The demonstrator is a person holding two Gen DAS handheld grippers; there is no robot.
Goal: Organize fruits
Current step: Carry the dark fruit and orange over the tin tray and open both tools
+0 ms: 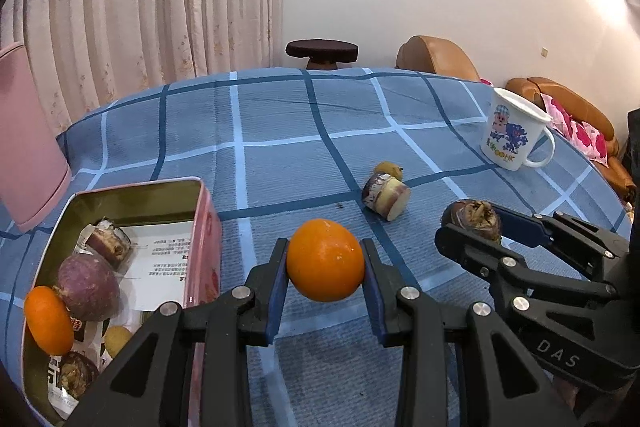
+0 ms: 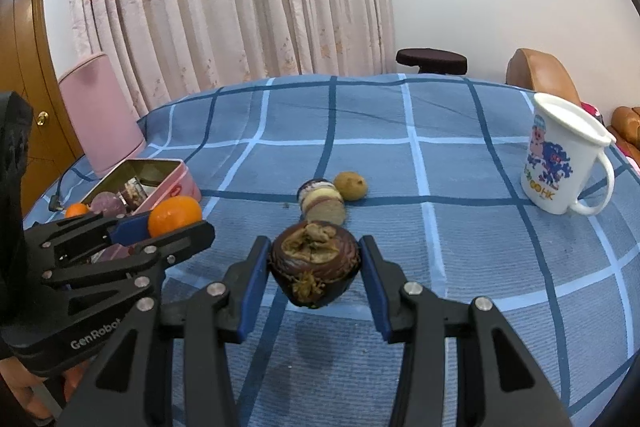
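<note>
Your left gripper (image 1: 325,263) is pinching an orange (image 1: 325,259) between its blue pads, held clear of the checked tablecloth (image 1: 280,147) at about 6 o'clock in the left wrist view. Your right gripper (image 2: 314,267) is pinching a dark brown fruit with a dried crown (image 2: 314,265), apparently a mangosteen, also lifted above the cloth; the same fruit appears at 3 o'clock in the left wrist view. The pink tin (image 1: 208,227) stands open at 8 o'clock in the left wrist view and already holds several items: a second orange (image 1: 48,319), a purple round fruit (image 1: 88,287), a cut purple-skinned piece (image 1: 108,241), a small yellowish fruit (image 1: 118,339) and another dark fruit near the lower rim, all resting on printed paper and packets. Judge the task as past its midpoint: most produce is in the tin, and two pieces are in hand. Two items remain on the cloth, near 12 o'clock of both grippers: a cut section with a pale face (image 2: 322,203) and a small yellow-brown fruit (image 2: 351,185), touching or just beside each other. A white printed mug (image 2: 560,155) stands well apart at 2 o'clock in the right wrist view and is not part of the sorting. Expect to deposit both held fruits in the tin, then collect the remaining pair.
</note>
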